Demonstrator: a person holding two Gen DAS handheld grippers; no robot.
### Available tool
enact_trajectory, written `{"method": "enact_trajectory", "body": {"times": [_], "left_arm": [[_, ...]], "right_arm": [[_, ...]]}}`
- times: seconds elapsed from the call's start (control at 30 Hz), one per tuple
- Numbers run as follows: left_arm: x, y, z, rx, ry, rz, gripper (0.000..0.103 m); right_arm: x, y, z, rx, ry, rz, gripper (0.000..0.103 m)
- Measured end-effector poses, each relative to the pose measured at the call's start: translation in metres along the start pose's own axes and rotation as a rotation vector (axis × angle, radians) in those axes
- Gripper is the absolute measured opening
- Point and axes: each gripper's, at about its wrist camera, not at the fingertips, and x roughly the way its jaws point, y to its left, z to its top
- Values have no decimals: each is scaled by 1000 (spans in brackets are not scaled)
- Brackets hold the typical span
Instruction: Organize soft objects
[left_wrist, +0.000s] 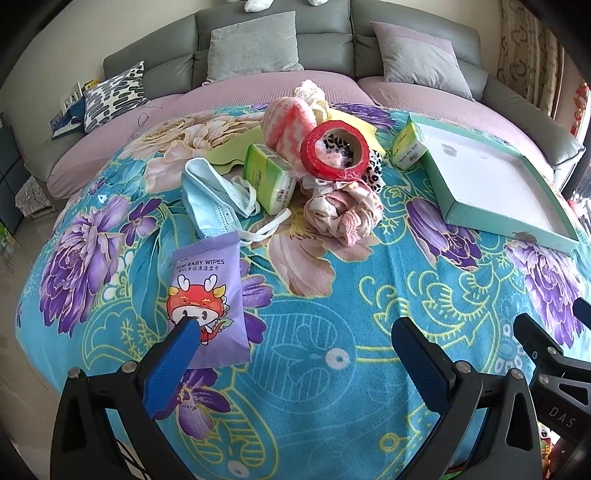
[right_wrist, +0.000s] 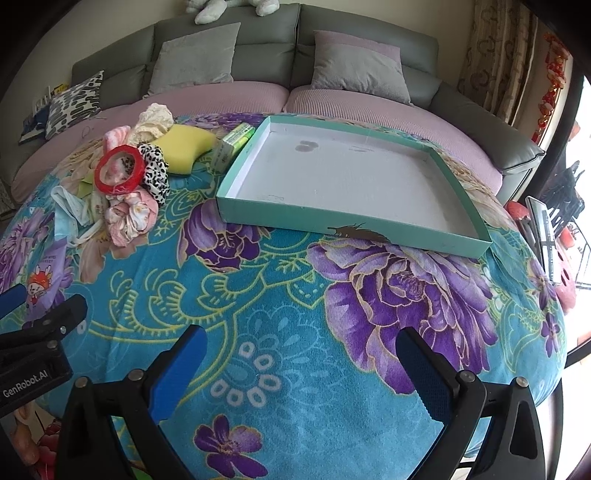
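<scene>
Ahead of the wide-open left gripper (left_wrist: 295, 345) lies one pile of soft cloth items (left_wrist: 328, 177): pink, cream and leopard fabrics under a red ring. Two green tissue packs (left_wrist: 271, 177) flank it. One flat purple wipes pouch (left_wrist: 208, 299) points lengthwise toward the left finger. The right gripper (right_wrist: 301, 363), also wide open and holding nothing, faces one shallow teal cardboard tray (right_wrist: 354, 227).

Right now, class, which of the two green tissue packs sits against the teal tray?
The smaller-looking green tissue pack at the teal tray's far left corner. The other green pack lies apart, beside the blue face mask.

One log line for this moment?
left gripper open, empty | right gripper open, empty | tray empty | soft pile untouched
</scene>
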Motion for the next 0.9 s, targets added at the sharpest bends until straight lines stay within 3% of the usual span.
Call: {"method": "enact_trajectory", "body": {"times": [0.9], "left_arm": [[1, -1, -1, 6, 3, 3, 103]], "right_arm": [[2, 3, 0, -10, 7, -9, 103]]}}
